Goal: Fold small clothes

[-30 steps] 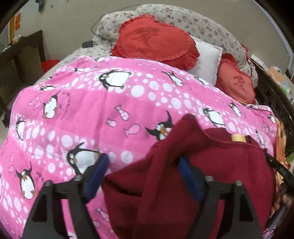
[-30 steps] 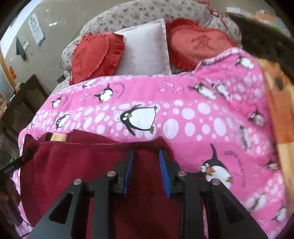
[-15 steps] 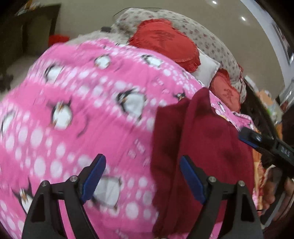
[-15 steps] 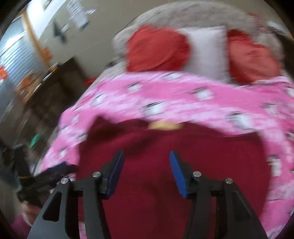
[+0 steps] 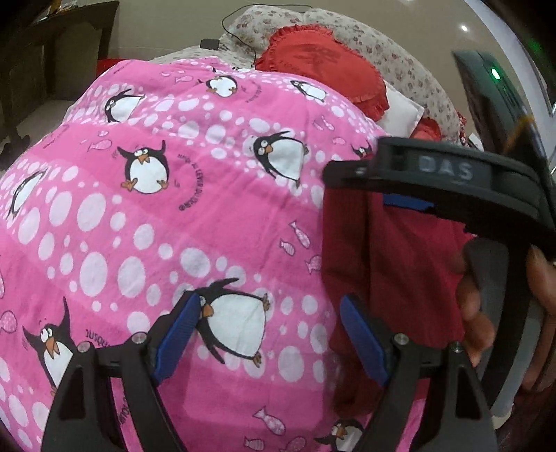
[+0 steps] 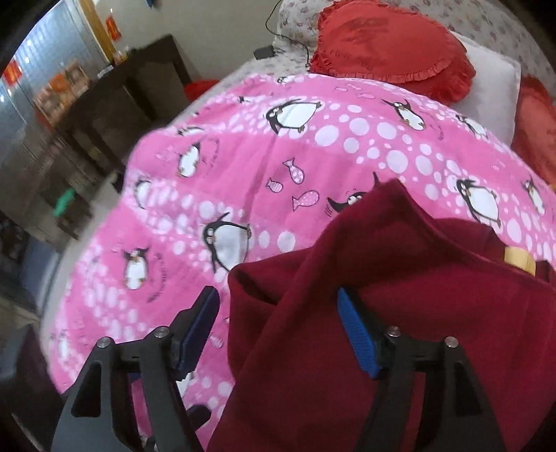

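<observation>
A dark red garment (image 5: 392, 278) lies on the pink penguin blanket (image 5: 173, 208). In the left wrist view my left gripper (image 5: 269, 337) is open and empty, over the blanket just left of the garment's edge. The right gripper's body (image 5: 451, 177) crosses the upper right of that view, over the garment. In the right wrist view my right gripper (image 6: 278, 333) is open and straddles a raised fold of the garment (image 6: 399, 330). A tan label (image 6: 517, 260) shows at the garment's collar.
Red heart cushions (image 6: 389, 45) and a white pillow (image 6: 493, 87) lie at the head of the bed. A dark wooden table (image 6: 114, 101) stands to the left of the bed. A black cable (image 5: 243, 27) runs over the floral pillow.
My right gripper has opened and swung left over the garment's left side. My left gripper has let the garment go and moved left onto the blanket.
</observation>
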The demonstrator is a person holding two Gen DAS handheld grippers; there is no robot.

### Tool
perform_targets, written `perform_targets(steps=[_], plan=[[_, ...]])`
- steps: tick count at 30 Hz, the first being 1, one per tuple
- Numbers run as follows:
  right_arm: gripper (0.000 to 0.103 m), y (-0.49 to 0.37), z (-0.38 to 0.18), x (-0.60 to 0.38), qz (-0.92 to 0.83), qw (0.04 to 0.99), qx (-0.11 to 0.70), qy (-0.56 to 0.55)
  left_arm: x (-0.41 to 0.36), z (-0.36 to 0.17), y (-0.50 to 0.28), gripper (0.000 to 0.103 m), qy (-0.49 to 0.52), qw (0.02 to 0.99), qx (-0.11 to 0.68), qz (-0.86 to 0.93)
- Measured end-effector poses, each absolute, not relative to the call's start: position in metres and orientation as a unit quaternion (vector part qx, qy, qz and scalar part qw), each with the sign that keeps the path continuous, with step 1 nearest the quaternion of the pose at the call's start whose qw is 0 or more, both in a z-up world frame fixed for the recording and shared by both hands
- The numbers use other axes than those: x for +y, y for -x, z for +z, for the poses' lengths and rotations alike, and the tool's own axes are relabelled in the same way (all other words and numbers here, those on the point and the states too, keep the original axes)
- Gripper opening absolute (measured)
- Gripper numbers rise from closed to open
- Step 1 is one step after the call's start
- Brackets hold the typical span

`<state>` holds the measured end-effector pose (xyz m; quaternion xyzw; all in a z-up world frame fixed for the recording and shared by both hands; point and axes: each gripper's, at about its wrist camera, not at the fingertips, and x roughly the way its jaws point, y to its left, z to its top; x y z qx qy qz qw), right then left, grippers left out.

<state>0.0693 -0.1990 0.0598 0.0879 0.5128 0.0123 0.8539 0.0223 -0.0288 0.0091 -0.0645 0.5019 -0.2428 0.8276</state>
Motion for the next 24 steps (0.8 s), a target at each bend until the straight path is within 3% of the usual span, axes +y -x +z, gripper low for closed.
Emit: perform_targets(steps=[5, 11, 18, 20, 24], plan=[[0.066, -0.076, 0.05, -0.173, -0.016, 0.847, 0.531, -0.008, -0.03, 0.008, -0.02, 0.086, 0.054, 0.83, 0.499, -0.242], [0.063, -0.076, 0.048, -0.175, -0.027, 0.847, 0.531, -0.002, -0.03, 0.008, -0.02, 0.086, 0.052, 0.831, 0.499, -0.24], [0.006, -0.064, 0.06, -0.195, -0.014, 0.854, 0.519, -0.019, -0.035, 0.008, -0.018, 0.086, 0.038, 0.834, 0.498, -0.235], [0.0, -0.06, 0.064, -0.204, 0.003, 0.854, 0.518, -0.044, -0.037, 0.009, -0.018, 0.086, 0.031, 0.833, 0.499, -0.237], [0.0, -0.048, 0.076, -0.226, 0.04, 0.857, 0.503, -0.107, -0.031, 0.019, -0.026, 0.086, 0.042, 0.828, 0.498, -0.253]])
